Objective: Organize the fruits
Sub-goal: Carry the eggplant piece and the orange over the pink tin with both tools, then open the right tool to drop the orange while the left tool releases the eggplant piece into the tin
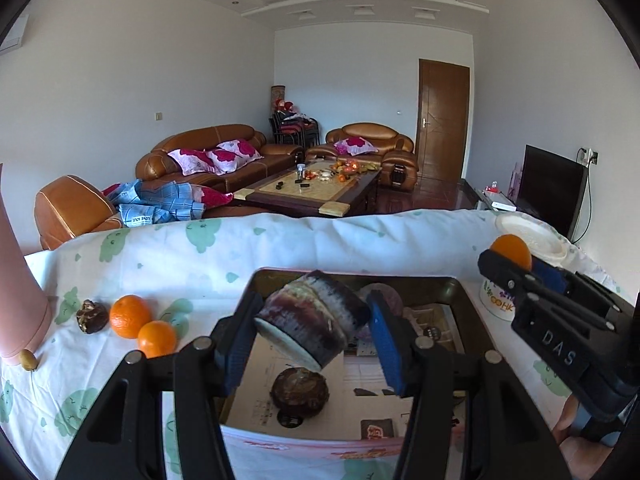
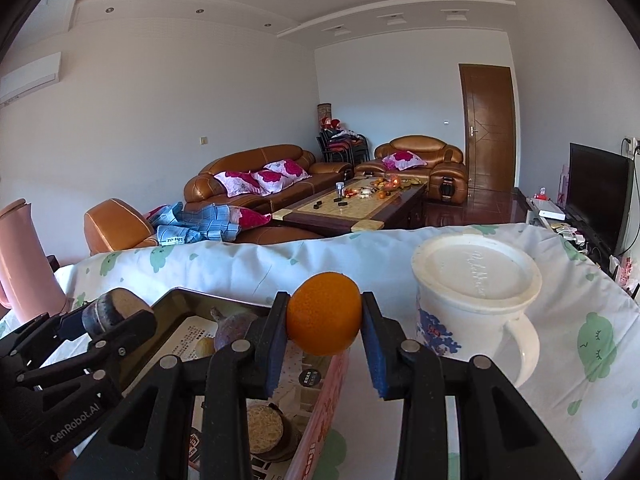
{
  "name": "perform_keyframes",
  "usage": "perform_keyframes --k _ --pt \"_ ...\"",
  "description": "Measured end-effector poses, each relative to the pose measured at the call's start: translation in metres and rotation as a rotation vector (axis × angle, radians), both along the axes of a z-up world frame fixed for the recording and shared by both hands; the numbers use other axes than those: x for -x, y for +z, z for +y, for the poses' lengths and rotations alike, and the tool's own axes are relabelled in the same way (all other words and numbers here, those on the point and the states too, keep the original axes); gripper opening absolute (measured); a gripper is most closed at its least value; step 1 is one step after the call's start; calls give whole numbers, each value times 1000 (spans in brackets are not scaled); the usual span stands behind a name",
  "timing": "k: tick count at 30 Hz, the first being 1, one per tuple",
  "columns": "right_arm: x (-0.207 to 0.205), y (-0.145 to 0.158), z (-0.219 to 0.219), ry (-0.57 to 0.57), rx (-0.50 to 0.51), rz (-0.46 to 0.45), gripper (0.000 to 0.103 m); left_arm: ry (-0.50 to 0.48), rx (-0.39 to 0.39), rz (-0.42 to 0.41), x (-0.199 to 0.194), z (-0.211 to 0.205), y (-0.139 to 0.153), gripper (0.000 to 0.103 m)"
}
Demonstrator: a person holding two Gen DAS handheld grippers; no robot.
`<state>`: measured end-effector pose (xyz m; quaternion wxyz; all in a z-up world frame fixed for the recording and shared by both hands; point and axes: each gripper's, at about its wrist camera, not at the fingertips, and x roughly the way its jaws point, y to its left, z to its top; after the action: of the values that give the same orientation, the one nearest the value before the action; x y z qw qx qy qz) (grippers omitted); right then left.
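My left gripper (image 1: 310, 330) is shut on a dark purple sugarcane piece (image 1: 310, 320) and holds it above the shallow box (image 1: 460, 296). Another cane piece (image 1: 300, 394) lies in the box. My right gripper (image 2: 324, 322) is shut on an orange (image 2: 323, 314) over the box's right rim (image 2: 328, 396); it also shows in the left wrist view (image 1: 516, 264). In the right wrist view a purple fruit (image 2: 232, 330) and a cane piece (image 2: 264, 426) lie in the box. Two oranges (image 1: 130, 316) (image 1: 157, 338) and a dark brown fruit (image 1: 92, 316) lie on the cloth left of the box.
A white lidded mug (image 2: 472, 300) stands right of the box. A pink jug (image 1: 20, 300) stands at the far left with a small brown fruit (image 1: 28, 360) at its foot. The table's far edge (image 1: 320, 220) drops off to sofas behind.
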<state>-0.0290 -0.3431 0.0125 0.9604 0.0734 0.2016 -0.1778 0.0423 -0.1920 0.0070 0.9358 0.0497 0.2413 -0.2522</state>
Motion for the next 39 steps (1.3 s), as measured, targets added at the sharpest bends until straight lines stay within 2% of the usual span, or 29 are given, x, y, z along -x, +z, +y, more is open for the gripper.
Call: perform_keyframes --k 8,18,28,34,36,37,38,39 --pt "-21 -12 -7 34 -51 88 37 23 -55 37 -9 -17 -12 56" --pt "-41 -21 2 102 -39 191 37 40 -92 102 -20 -22 -20 56" --pt "-39 -20 2 135 -55 179 38 46 -85 141 -29 -20 -23 56" --pt "-34 -18 0 128 -63 154 52 66 -87 158 -33 -18 -25 57" --pt "-30 -15 -2 115 -67 130 52 59 -86 150 -31 -19 -24 60" --pt "-27 -14 -4 103 -75 112 61 61 -89 137 -29 -20 -22 71" --pt "-24 -13 -7 88 -89 92 74 52 -92 120 -26 -21 -21 87" --pt "-20 -11 -10 68 -102 75 78 43 -96 97 -23 -23 -19 94"
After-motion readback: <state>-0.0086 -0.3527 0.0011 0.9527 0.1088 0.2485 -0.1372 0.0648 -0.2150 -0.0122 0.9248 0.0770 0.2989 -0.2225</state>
